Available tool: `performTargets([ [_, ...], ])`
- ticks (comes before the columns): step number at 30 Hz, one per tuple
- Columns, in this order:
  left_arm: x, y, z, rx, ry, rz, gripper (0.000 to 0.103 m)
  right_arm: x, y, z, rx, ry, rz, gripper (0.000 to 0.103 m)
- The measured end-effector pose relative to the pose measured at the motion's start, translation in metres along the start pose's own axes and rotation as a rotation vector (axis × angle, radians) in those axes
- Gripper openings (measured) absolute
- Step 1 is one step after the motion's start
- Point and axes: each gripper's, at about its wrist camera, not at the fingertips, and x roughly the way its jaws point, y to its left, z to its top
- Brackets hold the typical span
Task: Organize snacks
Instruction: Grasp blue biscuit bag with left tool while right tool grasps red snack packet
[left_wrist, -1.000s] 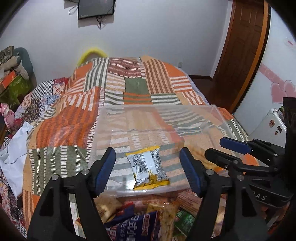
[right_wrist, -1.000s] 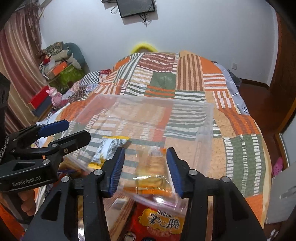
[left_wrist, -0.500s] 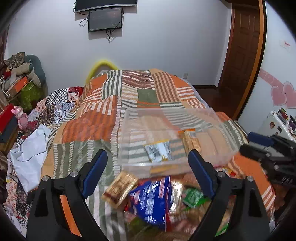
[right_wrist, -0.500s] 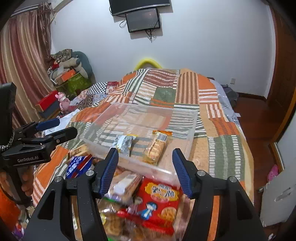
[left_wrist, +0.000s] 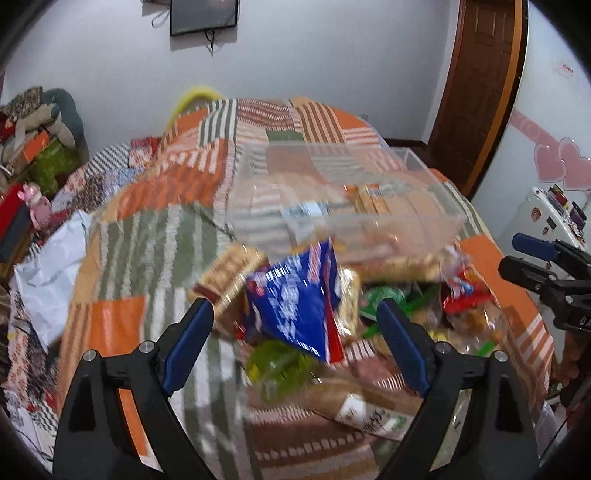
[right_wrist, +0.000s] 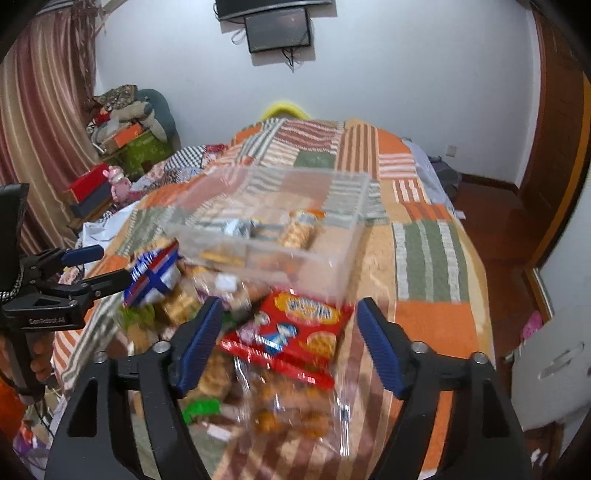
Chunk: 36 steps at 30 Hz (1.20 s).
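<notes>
The left gripper (right_wrist: 74, 291) reads "GenRobot.AI"; its jaws stand apart, empty. The right gripper (right_wrist: 288, 343) has just been opening above a red snack bag (right_wrist: 295, 328), whose lettering is blurred.

**Two wrist cameras look down a patchwork bed from its near end**

The left wrist fisheye looks forward and downward between its own left gripper (left_wrist: 293, 345) fingers, close over a heap of snack packets (left_wrist: 295, 306), toward the clear plastic box (left_wrist: 436, 229) and the far wall with its mounted screen (left_wrist: 203, 16). The right wrist fisheye, set to that view's right, faces much the same way past the right gripper (right_wrist: 290, 345). Both take in the box, the snack heap, the patchwork bedspread (right_wrist: 428, 254) and the screen. Each camera also catches the other gripper at its frame edge.
</notes>
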Motion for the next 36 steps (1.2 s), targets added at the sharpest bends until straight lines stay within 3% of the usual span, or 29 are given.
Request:
performTargets([
  [5,0.017,0.0,-0.011,-0.023,0.036,0.001,0.091,0.012,-0.006,-0.011,0.036,0.049,0.021,0.077],
  [10,0.031,-0.003,-0.008,-0.032,0.044,0.005,0.091,0.021,-0.001,-0.016,0.035,0.065,0.022,0.087],
  [20,0.059,0.003,-0.002,-0.11,0.063,0.008,0.09,0.044,-0.006,-0.014,0.094,0.116,0.047,0.088],
  [22,0.059,0.005,-0.002,-0.122,0.052,0.012,0.086,0.047,-0.008,-0.014,0.111,0.123,0.06,0.089],
  [24,0.059,0.006,-0.003,-0.122,0.043,0.026,0.076,0.049,-0.008,-0.012,0.121,0.133,0.063,0.089],
  [31,0.054,0.009,-0.005,-0.119,0.027,0.004,0.07,0.051,-0.014,-0.013,0.15,0.133,0.053,0.089],
  [36,0.044,0.004,-0.005,-0.105,0.011,-0.017,0.069,0.054,-0.013,-0.019,0.122,0.182,0.067,0.089],
])
